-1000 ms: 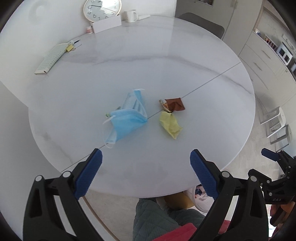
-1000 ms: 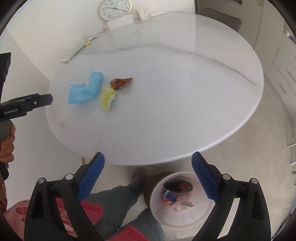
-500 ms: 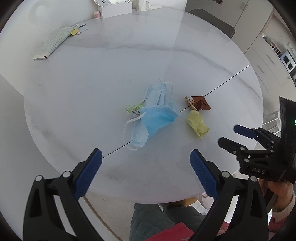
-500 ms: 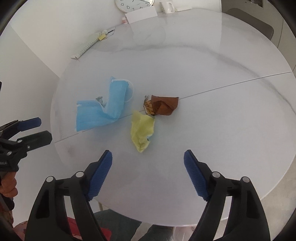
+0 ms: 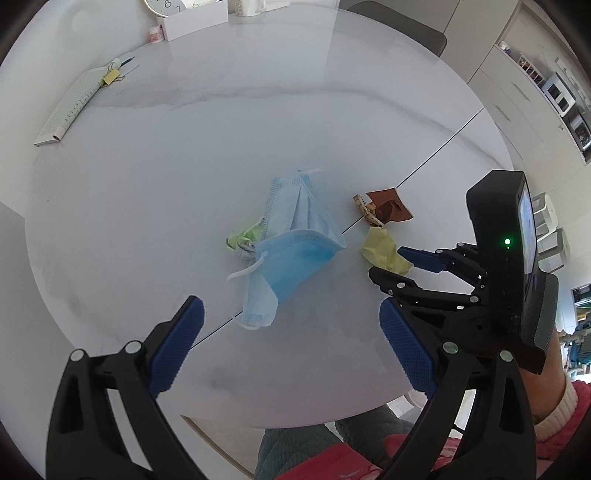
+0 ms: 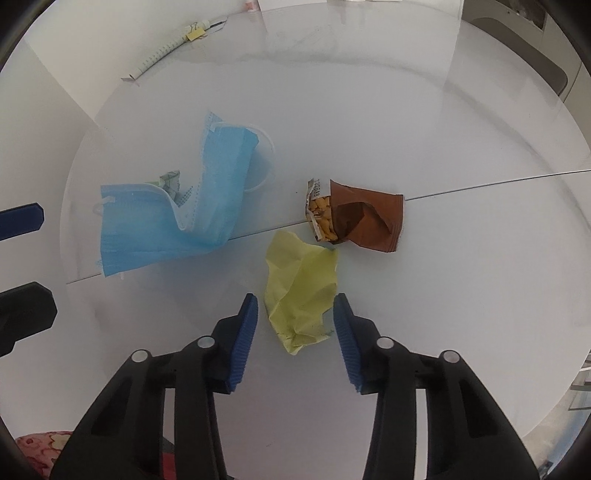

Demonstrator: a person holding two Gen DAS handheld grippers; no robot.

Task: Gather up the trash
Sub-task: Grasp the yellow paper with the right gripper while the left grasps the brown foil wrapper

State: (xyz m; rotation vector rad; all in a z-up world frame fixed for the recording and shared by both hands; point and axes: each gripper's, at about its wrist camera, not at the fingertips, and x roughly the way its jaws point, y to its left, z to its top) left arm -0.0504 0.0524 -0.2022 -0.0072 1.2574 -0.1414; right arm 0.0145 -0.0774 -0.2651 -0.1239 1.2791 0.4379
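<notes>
On the round white table (image 5: 221, 129) lie a blue face mask (image 5: 291, 251) (image 6: 177, 218), a crumpled yellow paper (image 6: 301, 291) (image 5: 384, 249), a brown snack wrapper (image 6: 358, 218) (image 5: 386, 210) and a small green scrap (image 5: 243, 238) (image 6: 170, 182) half under the mask. My right gripper (image 6: 295, 328) is open, its blue pads either side of the yellow paper's near end; it also shows in the left wrist view (image 5: 399, 264). My left gripper (image 5: 288, 343) is open and empty, above the table's near edge, just short of the mask.
A notebook with a yellow clip (image 5: 74, 107) lies at the table's far left. A white box (image 5: 192, 22), a clock and a mug stand at the far edge. A chair (image 5: 395, 22) and cabinets (image 5: 517, 92) are beyond. My knees (image 5: 314, 454) are below the table edge.
Both grippers moved forward over the table. The right gripper narrowed its jaws and came down around the yellow paper. The bin under the table left the right wrist view.
</notes>
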